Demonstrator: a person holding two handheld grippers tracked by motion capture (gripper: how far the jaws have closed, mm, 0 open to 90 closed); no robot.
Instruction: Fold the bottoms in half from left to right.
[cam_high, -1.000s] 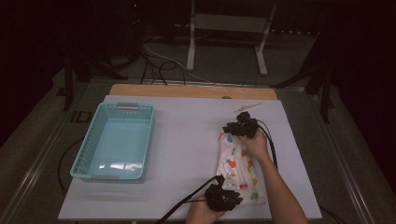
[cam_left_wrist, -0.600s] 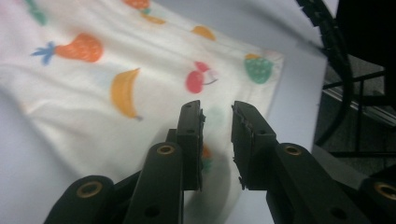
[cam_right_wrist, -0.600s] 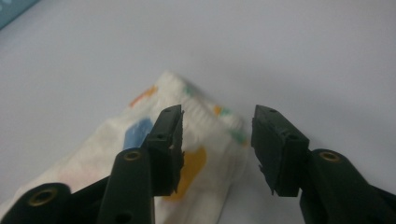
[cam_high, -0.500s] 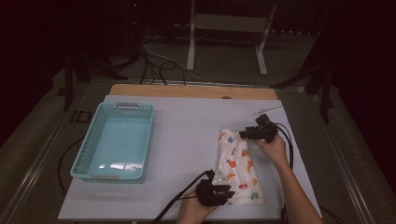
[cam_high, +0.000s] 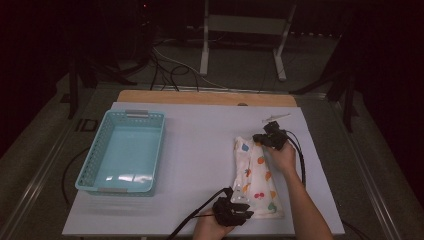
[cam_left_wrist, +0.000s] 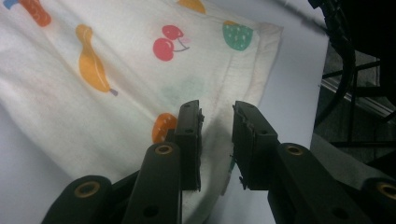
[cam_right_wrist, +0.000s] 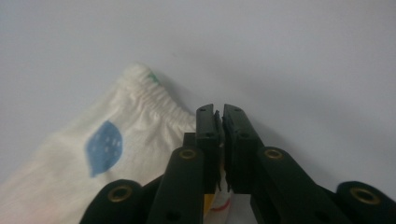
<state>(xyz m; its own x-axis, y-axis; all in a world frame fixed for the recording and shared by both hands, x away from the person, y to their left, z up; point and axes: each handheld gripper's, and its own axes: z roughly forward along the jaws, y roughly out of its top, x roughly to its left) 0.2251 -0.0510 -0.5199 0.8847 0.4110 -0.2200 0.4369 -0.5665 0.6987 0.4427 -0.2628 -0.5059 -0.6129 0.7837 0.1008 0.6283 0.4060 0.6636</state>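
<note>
A: How are the hands placed around the fruit-print cloth (cam_high: 256, 175)?

B: The right gripper (cam_high: 269, 136) sits at the cloth's far end, forearm stretched along its right edge, jaws pressed together on the gathered hem. The left gripper (cam_high: 233, 209) is at the cloth's near end, jaws parted a little with a gap between them, poised over the fabric and holding nothing.

A: And the surface?

B: The cloth lies flat on a white table (cam_high: 200, 150), well to the right of a light blue basket (cam_high: 125, 150). Beyond the table are a dark floor, cables and a metal stand (cam_high: 245, 30).

A: Which way does the cloth run?

B: Its long axis runs from the near edge toward the far edge, slightly tilted.
</note>
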